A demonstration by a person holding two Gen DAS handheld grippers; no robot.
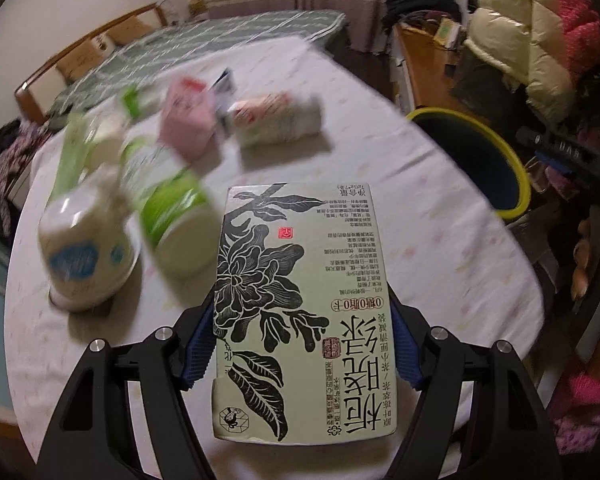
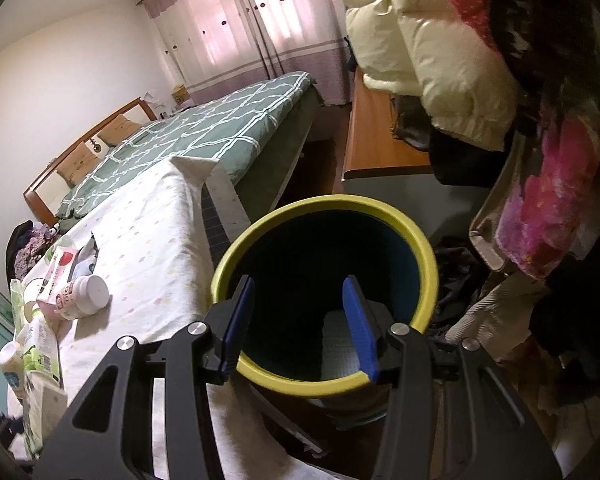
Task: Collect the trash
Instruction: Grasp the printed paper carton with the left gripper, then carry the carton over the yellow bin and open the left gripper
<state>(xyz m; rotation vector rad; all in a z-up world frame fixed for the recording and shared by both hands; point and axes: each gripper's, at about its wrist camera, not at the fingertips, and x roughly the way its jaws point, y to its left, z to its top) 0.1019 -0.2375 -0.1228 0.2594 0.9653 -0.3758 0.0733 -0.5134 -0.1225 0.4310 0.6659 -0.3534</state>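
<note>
My left gripper [image 1: 302, 344] is shut on a pale green tea box [image 1: 300, 300] with a black flower print, held above the table. On the table [image 1: 380, 184] lie a pink carton [image 1: 186, 120], a white pill bottle [image 1: 278, 120], a green-and-white packet [image 1: 168, 200] and a white jar with blue marks [image 1: 86, 256]. The yellow-rimmed bin [image 1: 476, 160] stands to the right of the table. My right gripper [image 2: 298, 320] is open and empty, right over the bin [image 2: 324, 288]. A pale item [image 2: 340, 344] lies inside the bin. The pill bottle [image 2: 84, 294] also shows in the right wrist view.
A bed with a green checked cover [image 2: 204, 128] lies behind the table. A wooden desk [image 2: 376, 136] and hanging jackets [image 2: 440, 60] crowd the right side. Clothes and bags [image 2: 480, 304] lie on the floor beside the bin. A hand [image 1: 584, 264] shows at the right edge.
</note>
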